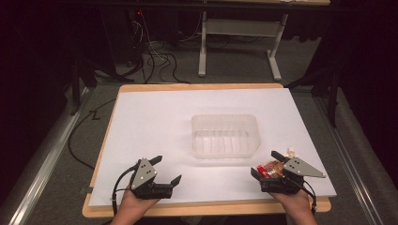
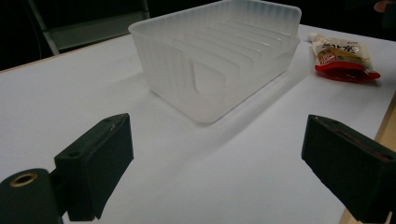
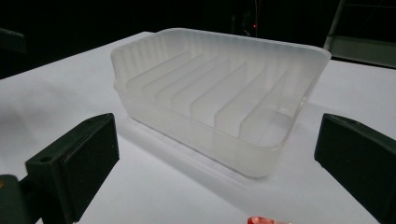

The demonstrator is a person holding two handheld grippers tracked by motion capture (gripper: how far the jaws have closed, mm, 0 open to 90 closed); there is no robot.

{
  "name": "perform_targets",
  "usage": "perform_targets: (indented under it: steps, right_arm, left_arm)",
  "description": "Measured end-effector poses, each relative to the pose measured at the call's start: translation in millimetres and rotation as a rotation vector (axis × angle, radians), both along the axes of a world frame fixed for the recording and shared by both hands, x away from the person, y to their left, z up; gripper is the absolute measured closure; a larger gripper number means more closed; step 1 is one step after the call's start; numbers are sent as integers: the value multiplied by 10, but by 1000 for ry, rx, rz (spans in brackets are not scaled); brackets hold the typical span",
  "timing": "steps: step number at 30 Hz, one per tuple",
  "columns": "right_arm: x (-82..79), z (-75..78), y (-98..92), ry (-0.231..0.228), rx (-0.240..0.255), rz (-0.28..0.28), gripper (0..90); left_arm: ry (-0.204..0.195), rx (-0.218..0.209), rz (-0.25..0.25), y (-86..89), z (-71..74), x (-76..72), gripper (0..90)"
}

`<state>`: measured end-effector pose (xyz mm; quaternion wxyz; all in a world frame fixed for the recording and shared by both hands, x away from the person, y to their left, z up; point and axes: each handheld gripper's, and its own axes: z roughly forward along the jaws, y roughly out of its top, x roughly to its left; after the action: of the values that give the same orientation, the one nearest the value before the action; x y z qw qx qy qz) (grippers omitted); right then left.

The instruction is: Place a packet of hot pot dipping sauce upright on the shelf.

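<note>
A translucent plastic bin (image 1: 225, 136) with upright dividers inside stands in the middle of the white board (image 1: 155, 117). It holds nothing, as the left gripper view (image 2: 219, 60) and the right gripper view (image 3: 219, 98) show. A red and tan food packet (image 1: 271, 168) lies flat near the board's front right, seen whole in the left gripper view (image 2: 343, 56). My right gripper (image 1: 266, 163) hovers over it, jaws wide open, and the packet's red corner (image 3: 268, 220) peeks in at the bottom of its view. My left gripper (image 1: 167, 169) is open at the front left, holding nothing.
The board lies on a wooden table whose edge (image 1: 202, 208) runs along the front. Behind the table, a white desk frame (image 1: 202, 42) stands on grey carpet and cables (image 1: 155, 61) trail across it. Dark curtains close both sides.
</note>
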<state>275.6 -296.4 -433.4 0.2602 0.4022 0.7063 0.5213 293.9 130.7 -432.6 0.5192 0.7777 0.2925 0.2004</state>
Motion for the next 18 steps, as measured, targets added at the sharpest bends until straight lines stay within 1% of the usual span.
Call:
perform_targets:
  steps: [1, 4, 6, 13, 15, 18]
  right_arm:
    - [0, 0, 0, 0, 0, 0, 3]
    - [-18, -14, -49, 1, 5, -6, 2]
    - [-18, -23, -96, 7, 19, -13, 3]
    - [1, -17, -178, -6, 15, -36, 13]
    - [6, -10, -228, -3, 7, -54, 30]
    - [17, -2, -332, 8, -1, -89, 34]
  left_arm:
    - [-1, 6, 0, -5, -1, 2, 94]
    - [-7, 6, 9, -20, -2, 9, 94]
    - [-4, 8, 9, -24, -6, 12, 100]
    - [5, 9, 2, -32, -27, 16, 114]
    - [9, 7, 4, -27, -34, 20, 126]
    - [9, 17, 6, -25, -42, 22, 134]
